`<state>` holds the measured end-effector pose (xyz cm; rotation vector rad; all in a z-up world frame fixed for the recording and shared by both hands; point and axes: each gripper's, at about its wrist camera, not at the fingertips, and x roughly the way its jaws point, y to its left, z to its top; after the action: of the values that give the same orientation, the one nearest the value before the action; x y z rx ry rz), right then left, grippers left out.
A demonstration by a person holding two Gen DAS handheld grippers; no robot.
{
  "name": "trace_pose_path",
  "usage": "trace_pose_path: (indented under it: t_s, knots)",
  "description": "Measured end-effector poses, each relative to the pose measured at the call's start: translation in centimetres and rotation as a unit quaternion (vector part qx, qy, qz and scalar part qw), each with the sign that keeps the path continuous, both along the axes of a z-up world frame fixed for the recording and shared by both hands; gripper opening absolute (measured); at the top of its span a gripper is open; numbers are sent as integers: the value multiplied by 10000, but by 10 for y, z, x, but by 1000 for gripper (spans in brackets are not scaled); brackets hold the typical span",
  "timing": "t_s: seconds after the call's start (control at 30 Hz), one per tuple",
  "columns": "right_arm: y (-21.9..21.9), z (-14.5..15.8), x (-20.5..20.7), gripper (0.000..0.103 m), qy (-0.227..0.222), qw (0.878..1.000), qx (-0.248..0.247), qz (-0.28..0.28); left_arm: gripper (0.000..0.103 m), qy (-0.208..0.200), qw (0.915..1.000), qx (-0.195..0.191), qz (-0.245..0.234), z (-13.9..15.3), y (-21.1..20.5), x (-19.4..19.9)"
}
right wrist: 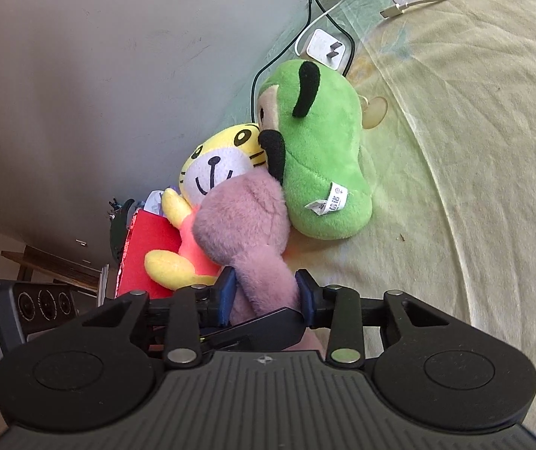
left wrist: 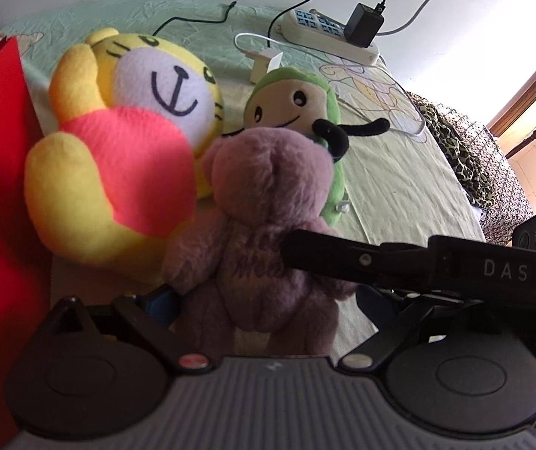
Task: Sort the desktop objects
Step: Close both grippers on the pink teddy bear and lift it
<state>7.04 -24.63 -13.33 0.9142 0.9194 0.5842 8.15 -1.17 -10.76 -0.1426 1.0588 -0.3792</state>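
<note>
The right tool is squeezed onto the purple teddy bear. Its two blue pads press the bear's soft body from both sides. The bear sticks straight out ahead of this tool, feet near the tool and head far away.

In the left wrist view the same bear stands right in front of the left tool, with its back to the camera. A black finger of the right tool crosses the bear's middle. I cannot tell if the left tool is closed or not, because the bear hides its tips.

The bear's head pushes against two other toys. The yellow tiger toy in a pink shirt is to the left. The green plush toy with black feelers is to the right. Both lie on the light green bed sheet. A red box sits just beside the tiger.

I think the bear is being put with the other soft toys. The right tool is the one holding it, so that one has to let go. The toys are crowded, so a push could knock the tiger or the green one over.

A white charger, some cables and a power strip lie farther back, out of the way.
</note>
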Motion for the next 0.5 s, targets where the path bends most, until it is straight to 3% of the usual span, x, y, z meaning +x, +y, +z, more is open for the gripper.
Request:
trace_pose_path:
  t_s: [0.5]
  knots:
    - [-5, 17, -44, 35, 87, 9994, -344, -19, 94, -81, 9995, -40, -286, 11, -14, -39]
